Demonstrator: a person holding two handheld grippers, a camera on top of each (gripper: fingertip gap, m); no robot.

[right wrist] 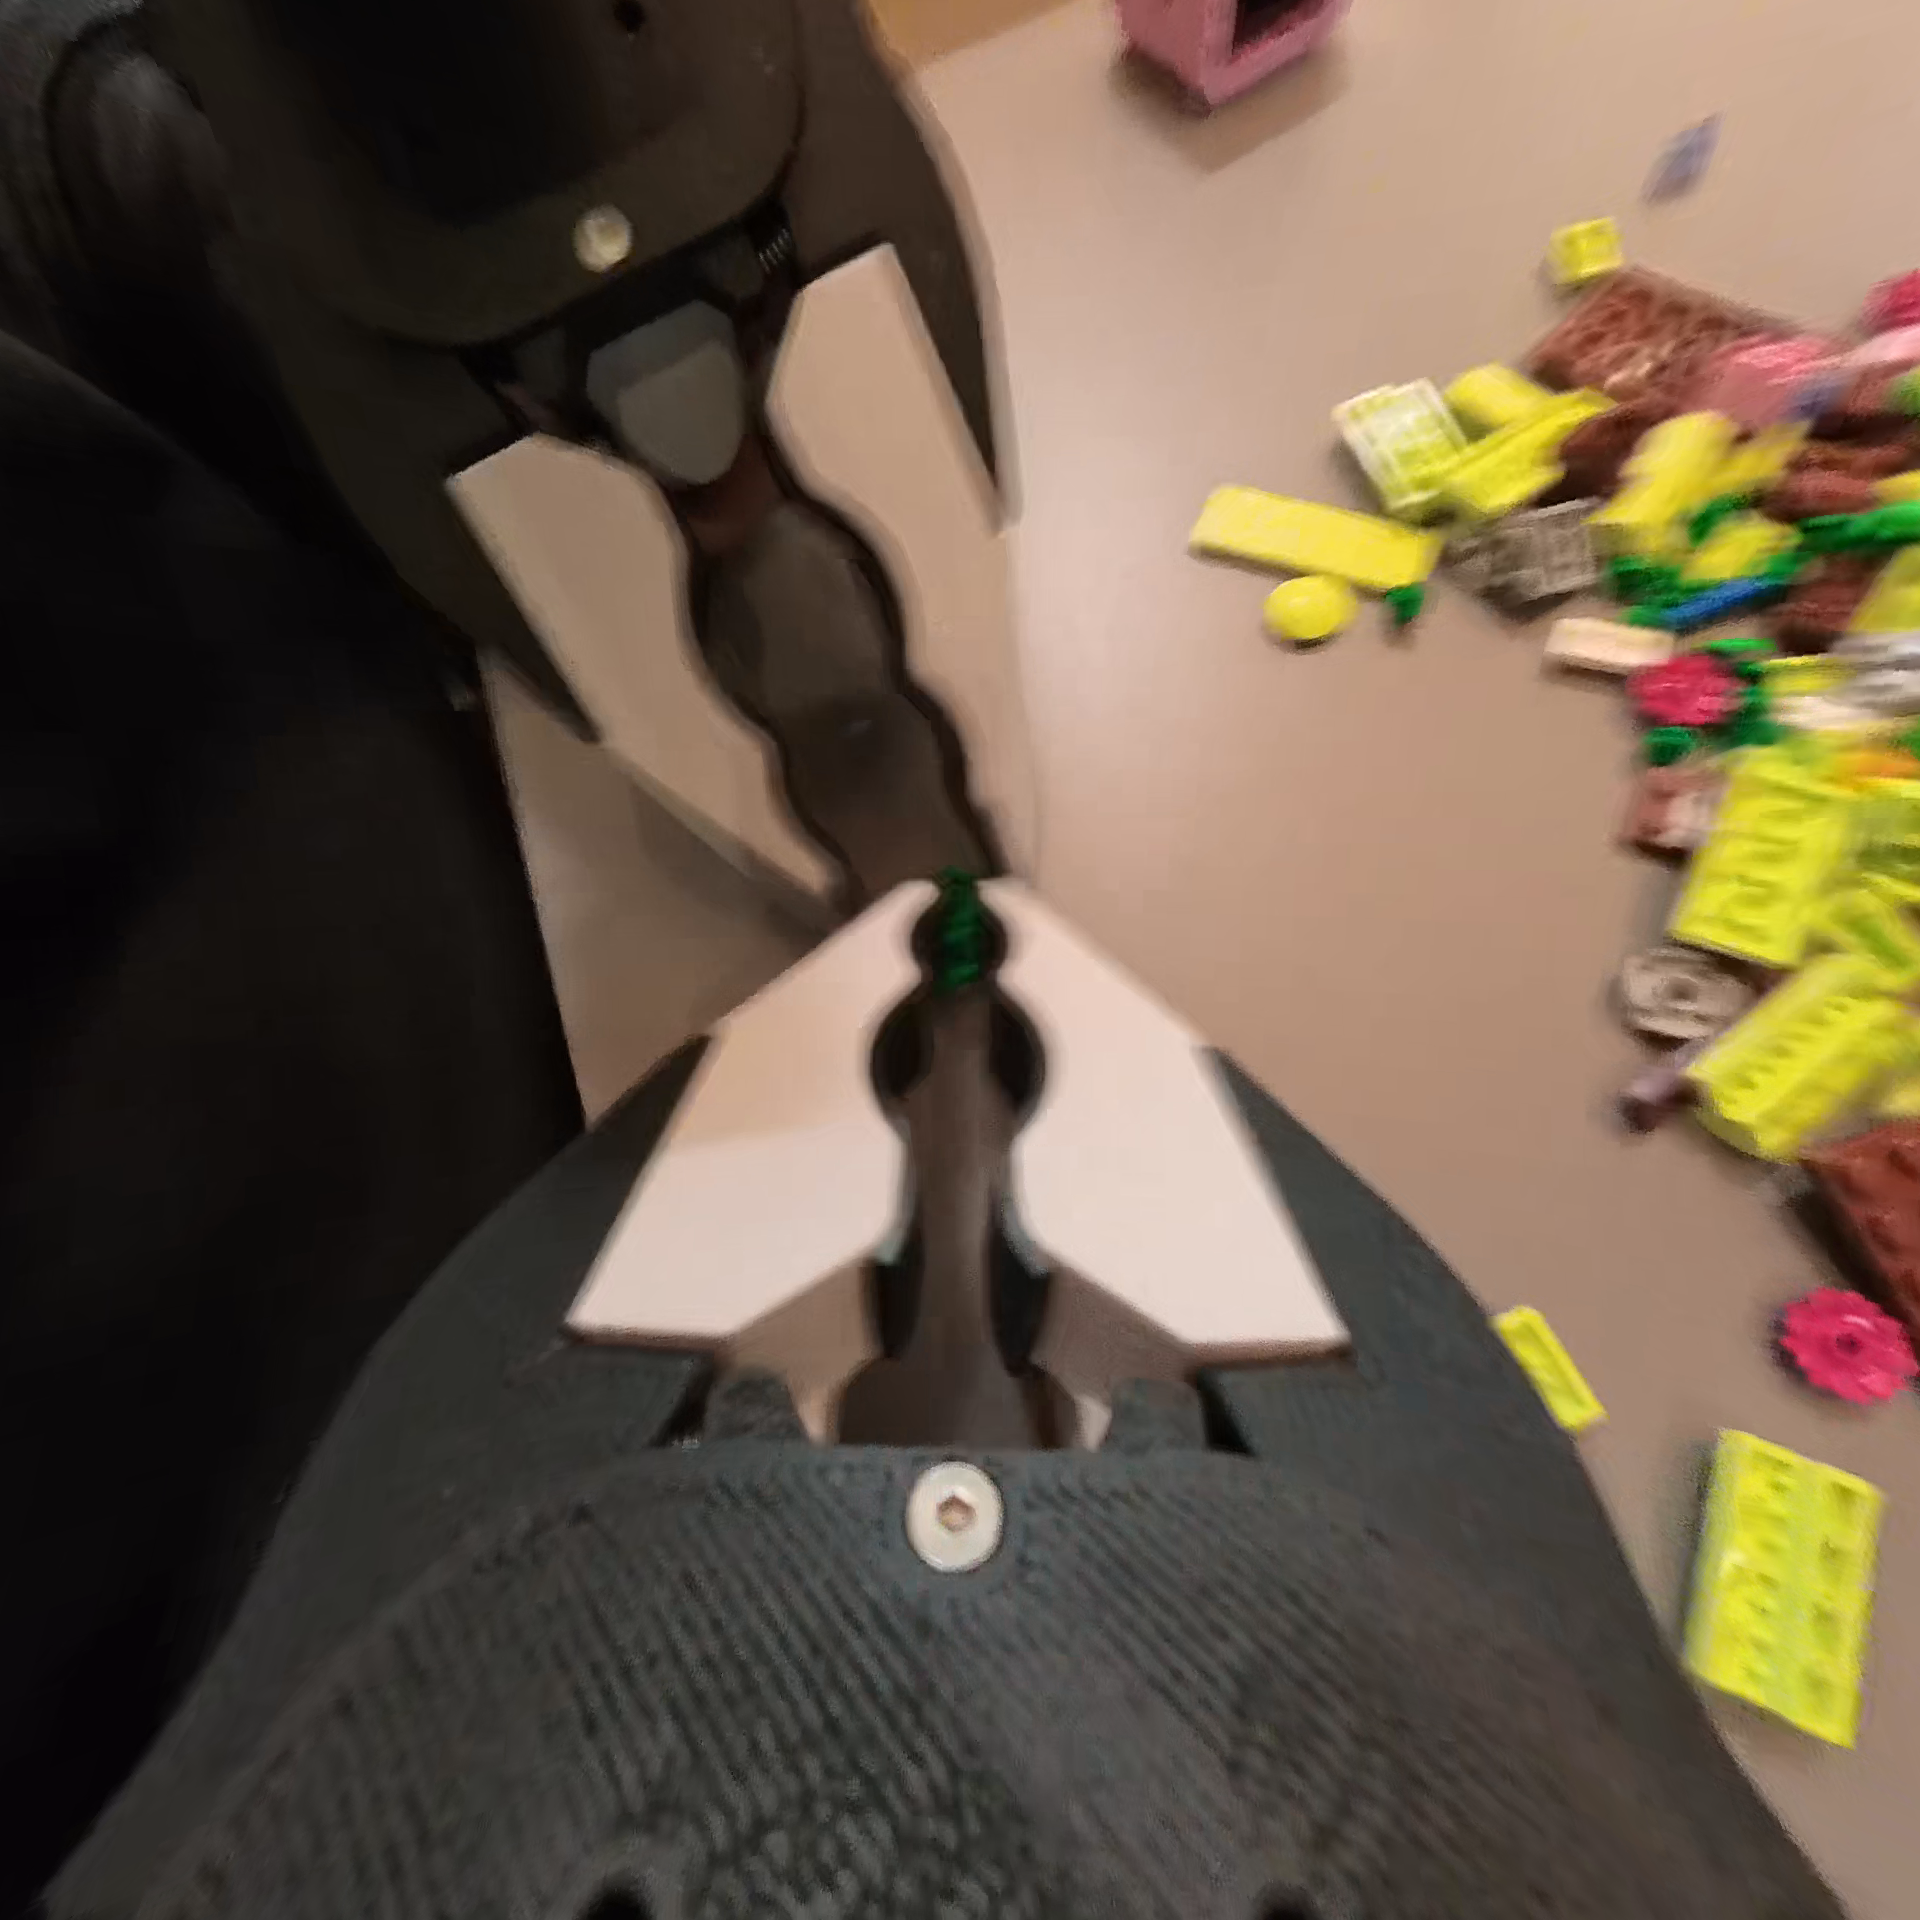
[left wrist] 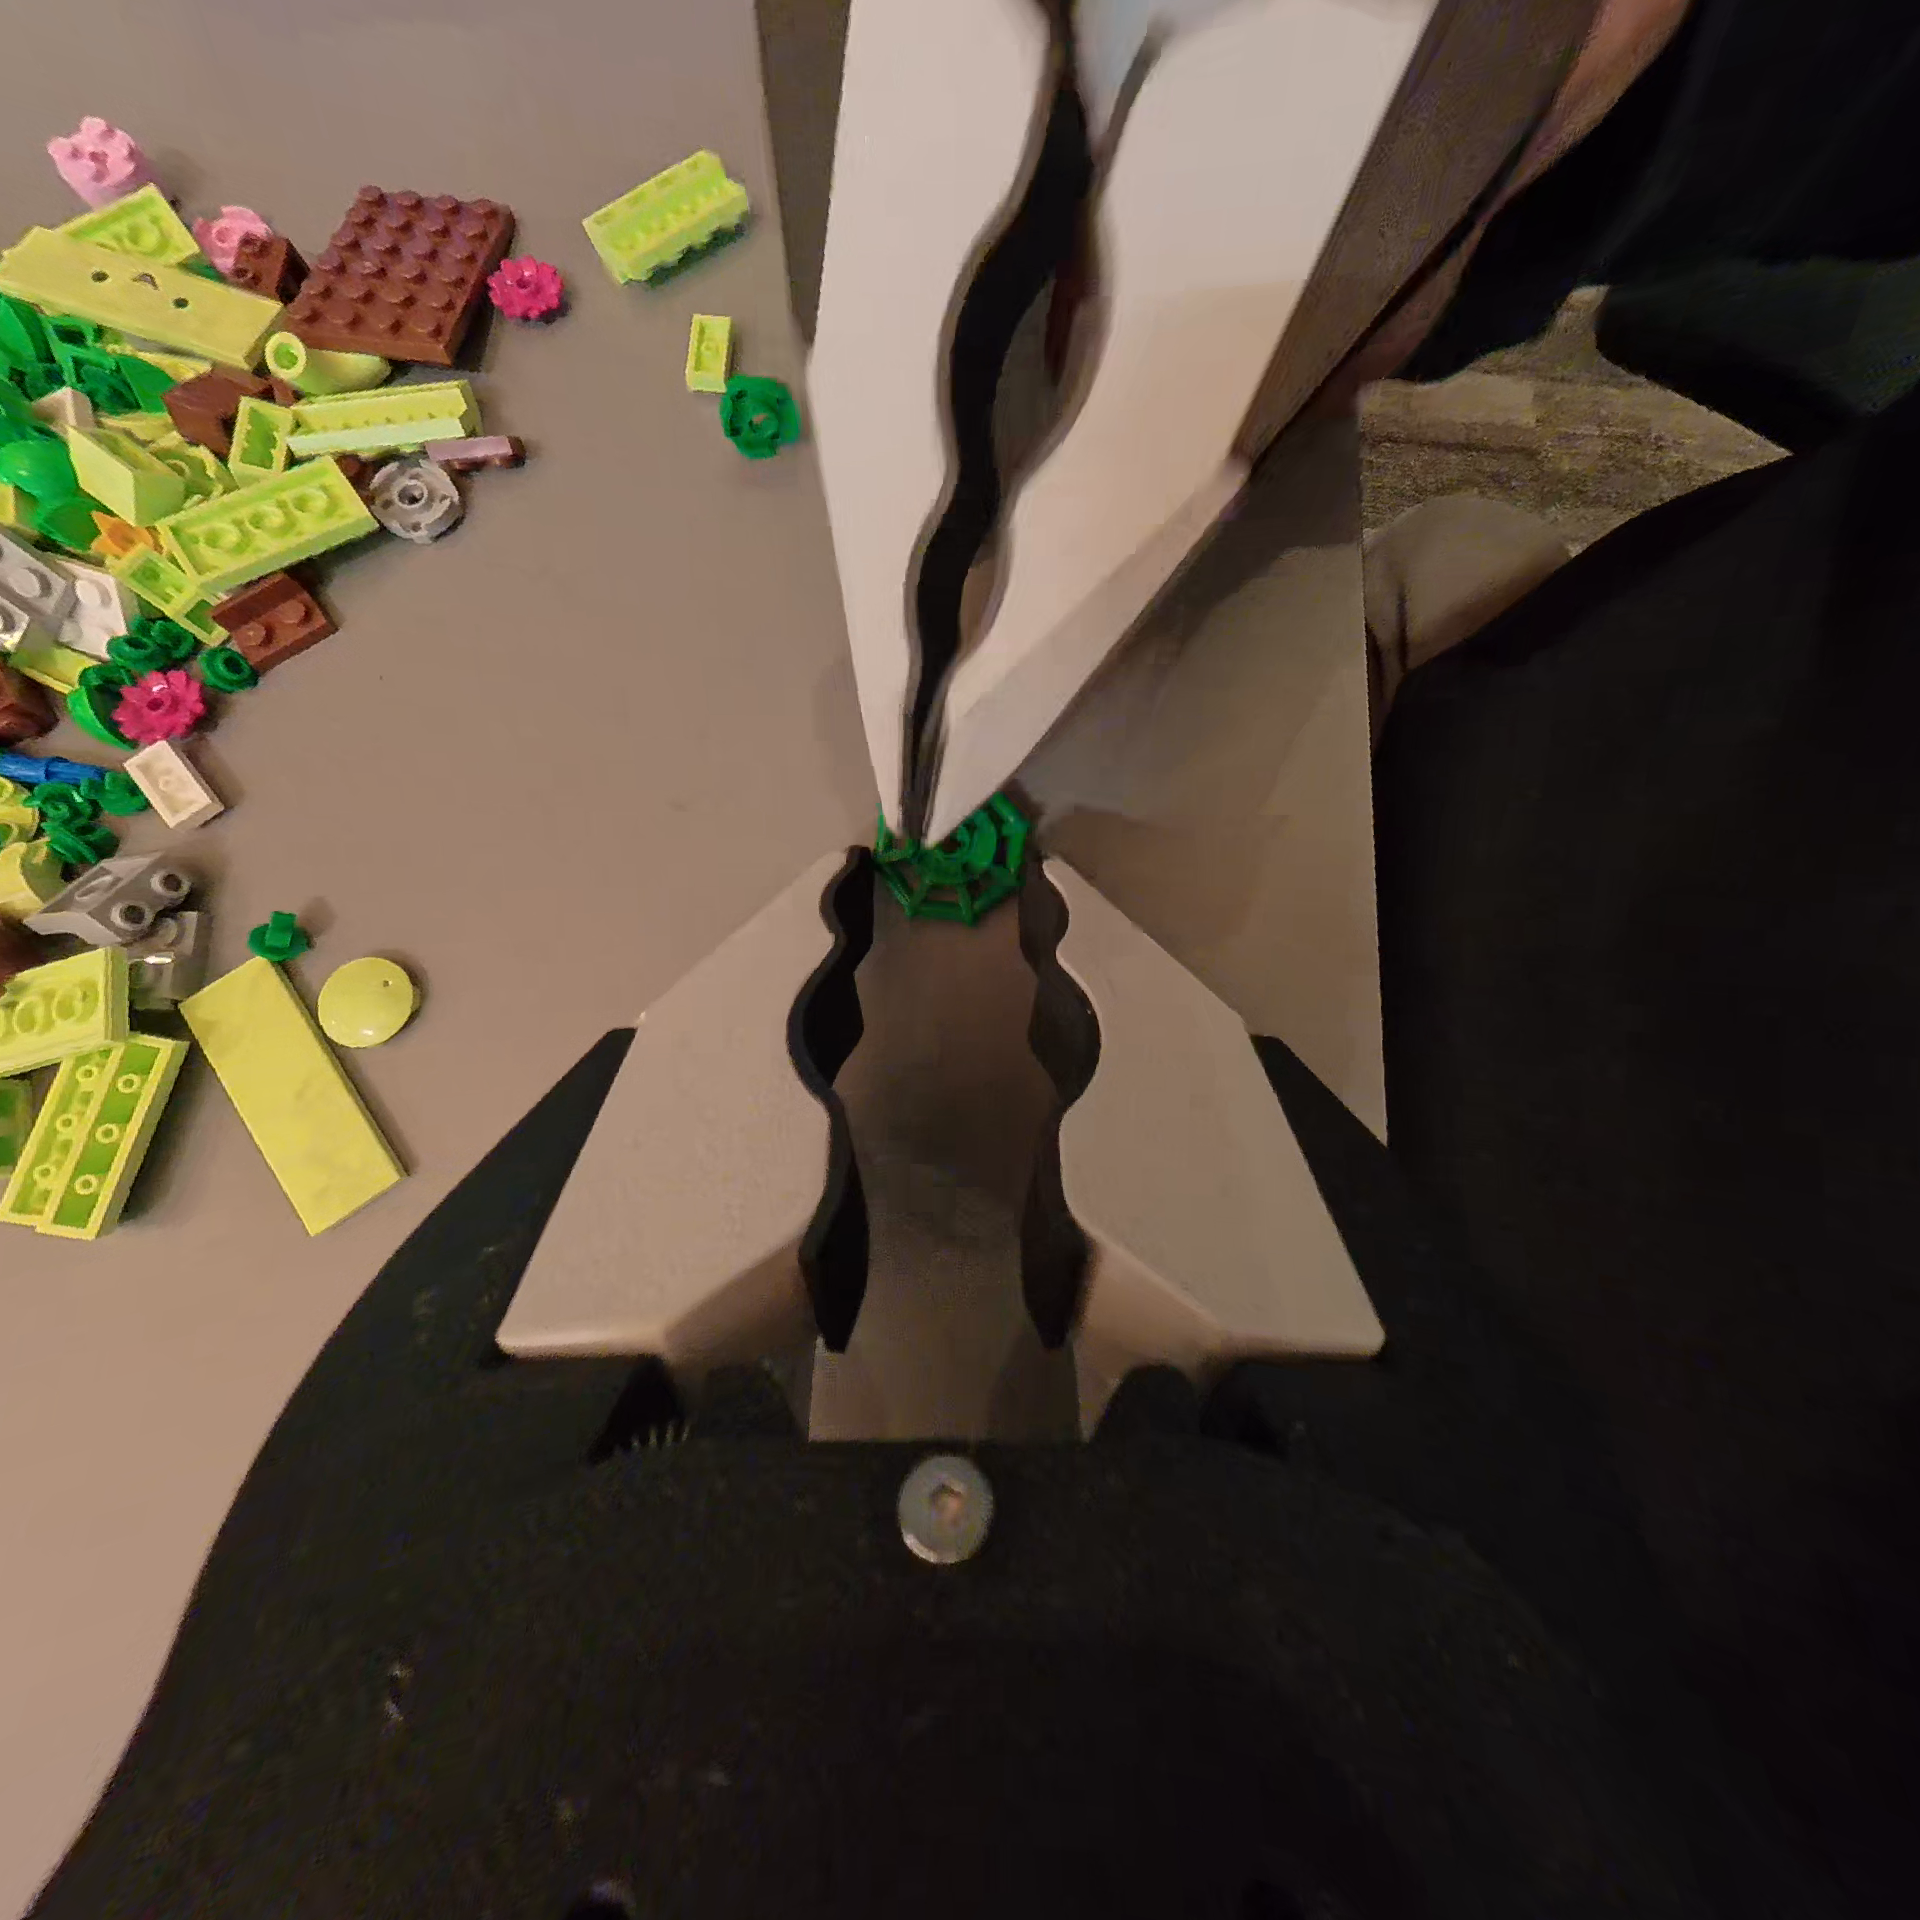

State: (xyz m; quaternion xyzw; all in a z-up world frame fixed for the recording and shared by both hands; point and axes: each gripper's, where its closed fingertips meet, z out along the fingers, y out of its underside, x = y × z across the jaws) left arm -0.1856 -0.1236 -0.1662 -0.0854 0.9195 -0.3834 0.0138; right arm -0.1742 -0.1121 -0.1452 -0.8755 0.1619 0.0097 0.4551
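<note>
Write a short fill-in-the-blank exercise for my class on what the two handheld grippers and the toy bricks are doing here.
1. The right gripper is shut on a small web-shaped plastic piece coloured ____.
2. The left gripper, at that same piece, has its fingers ____.
3. The square studded plate in the loose brick pile is coloured ____.

Missing words: green; open; brown

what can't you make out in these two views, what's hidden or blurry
1. Green web piece: left wrist view, its far part is hidden behind the right gripper.
2. Brick pile: right wrist view, motion blur smears single pieces.
3. Pink box: right wrist view, cut off by the top edge.
</note>
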